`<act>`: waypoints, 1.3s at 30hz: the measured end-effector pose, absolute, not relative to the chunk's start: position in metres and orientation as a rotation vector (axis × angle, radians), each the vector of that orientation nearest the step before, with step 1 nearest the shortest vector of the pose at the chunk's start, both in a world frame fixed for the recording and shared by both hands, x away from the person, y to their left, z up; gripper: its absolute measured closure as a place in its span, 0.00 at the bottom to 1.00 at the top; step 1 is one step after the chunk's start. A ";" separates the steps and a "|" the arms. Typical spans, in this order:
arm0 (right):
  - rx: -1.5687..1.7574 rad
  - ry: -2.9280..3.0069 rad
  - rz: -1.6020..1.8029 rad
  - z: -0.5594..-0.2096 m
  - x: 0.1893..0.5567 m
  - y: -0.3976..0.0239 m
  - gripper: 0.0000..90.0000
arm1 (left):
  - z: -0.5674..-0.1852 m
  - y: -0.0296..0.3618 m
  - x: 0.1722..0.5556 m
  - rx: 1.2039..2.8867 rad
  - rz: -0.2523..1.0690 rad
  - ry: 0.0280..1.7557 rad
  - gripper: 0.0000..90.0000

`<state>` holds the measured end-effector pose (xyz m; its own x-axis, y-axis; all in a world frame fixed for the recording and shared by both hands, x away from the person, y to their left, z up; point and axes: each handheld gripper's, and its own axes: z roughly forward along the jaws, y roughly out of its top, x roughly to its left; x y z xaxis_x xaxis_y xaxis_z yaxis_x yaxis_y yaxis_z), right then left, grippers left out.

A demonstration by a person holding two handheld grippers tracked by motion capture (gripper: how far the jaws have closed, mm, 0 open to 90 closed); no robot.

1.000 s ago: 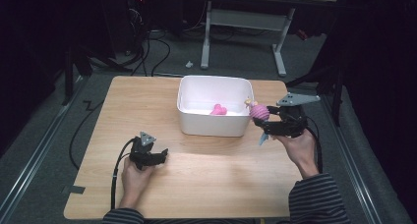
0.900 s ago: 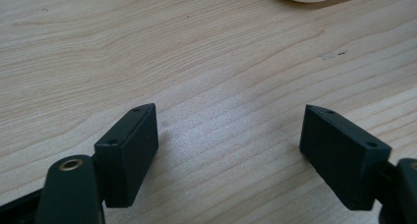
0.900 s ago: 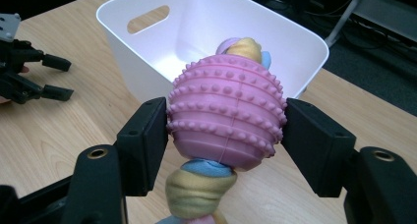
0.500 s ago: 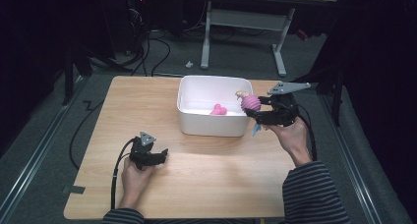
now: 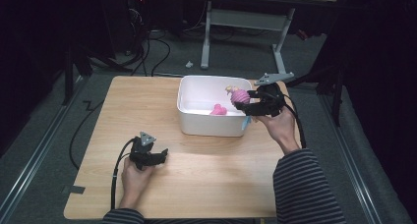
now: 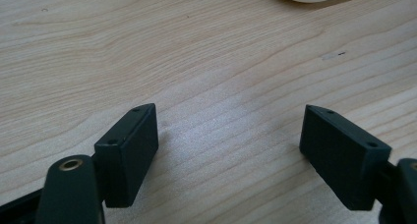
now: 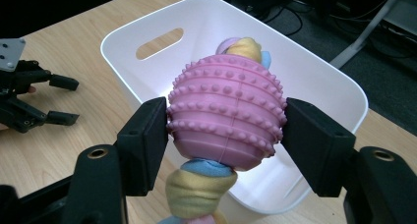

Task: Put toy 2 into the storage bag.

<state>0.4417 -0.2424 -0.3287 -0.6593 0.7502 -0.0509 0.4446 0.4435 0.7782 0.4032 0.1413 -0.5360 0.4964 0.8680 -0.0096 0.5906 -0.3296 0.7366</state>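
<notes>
My right gripper (image 5: 244,102) (image 7: 226,128) is shut on a pink knobbly ball toy (image 5: 240,96) (image 7: 227,112) threaded on a pastel rope of blue, yellow and pink. It holds the toy above the right end of the white bin (image 5: 194,121) (image 7: 314,86). A second small pink toy (image 5: 218,110) lies on the bin's floor. My left gripper (image 5: 158,155) (image 6: 228,150) rests low over the bare wooden table (image 5: 123,111) (image 6: 196,62) near the front left. Its jaws stand open with nothing between them.
The white bin has a handle slot (image 7: 159,42) in its far end wall. A grey floor with cables and a desk frame (image 5: 246,22) lies beyond the table's back edge. Bare wood stretches between the two hands.
My right gripper has carried the pink ball toy leftward from beside the bin's right wall to above the bin's right end. The left gripper has stayed put.
</notes>
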 end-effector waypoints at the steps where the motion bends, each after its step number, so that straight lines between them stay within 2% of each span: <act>1: 1.007 2.314 1.071 -0.329 0.443 -0.241 0.40 | -0.536 0.141 0.403 2.050 0.513 1.194 0.25; 24: 1.041 2.365 1.021 -0.348 0.487 -0.215 0.39 | -0.536 0.141 0.403 2.049 0.513 1.194 0.25; 39: 0.979 2.507 0.973 -0.369 0.496 -0.193 0.39 | -0.536 0.141 0.403 2.049 0.512 1.194 0.25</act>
